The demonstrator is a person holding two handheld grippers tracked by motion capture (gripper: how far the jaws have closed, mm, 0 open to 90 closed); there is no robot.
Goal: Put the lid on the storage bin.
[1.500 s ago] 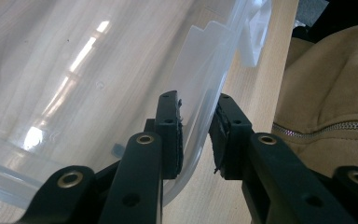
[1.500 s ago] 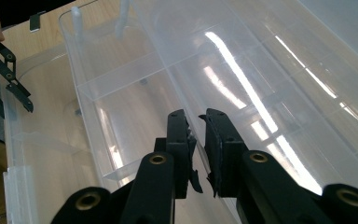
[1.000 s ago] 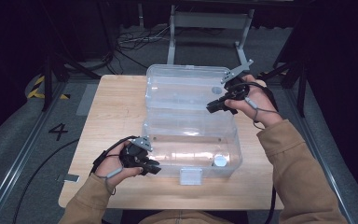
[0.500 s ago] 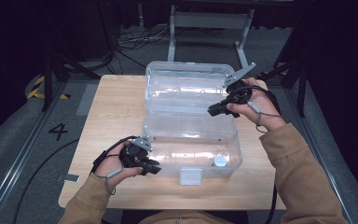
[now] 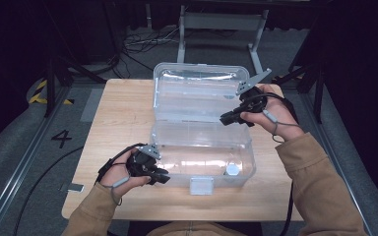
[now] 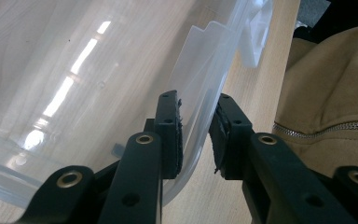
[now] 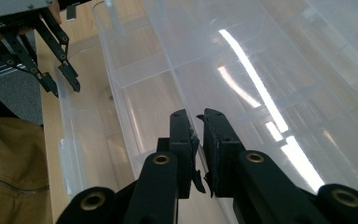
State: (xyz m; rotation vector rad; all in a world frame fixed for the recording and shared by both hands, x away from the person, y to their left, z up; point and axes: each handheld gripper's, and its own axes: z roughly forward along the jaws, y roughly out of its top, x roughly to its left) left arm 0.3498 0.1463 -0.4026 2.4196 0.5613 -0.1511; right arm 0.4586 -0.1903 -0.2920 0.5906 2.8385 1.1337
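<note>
The left gripper [image 5: 163, 178] is seen at the near left corner of the clear plastic box [image 5: 202, 152], its jaws clamped on the box's front wall, one pad inside and one outside. The box is placed in the middle of the wooden surface [image 5: 123, 113], with its lid [image 5: 197, 93] laid open behind it. A small white piece [image 5: 232, 170] is seen inside, near the front right. The right gripper [image 5: 225, 119] is held at the lid's right edge, its jaws nearly together with the thin lid edge pinched between them.

Clear plastic box [image 5: 202, 142] on a pale wood-grain table [image 5: 118, 118] — black tongs [image 5: 161, 178], tan sleeves [image 5: 320, 182].
</note>
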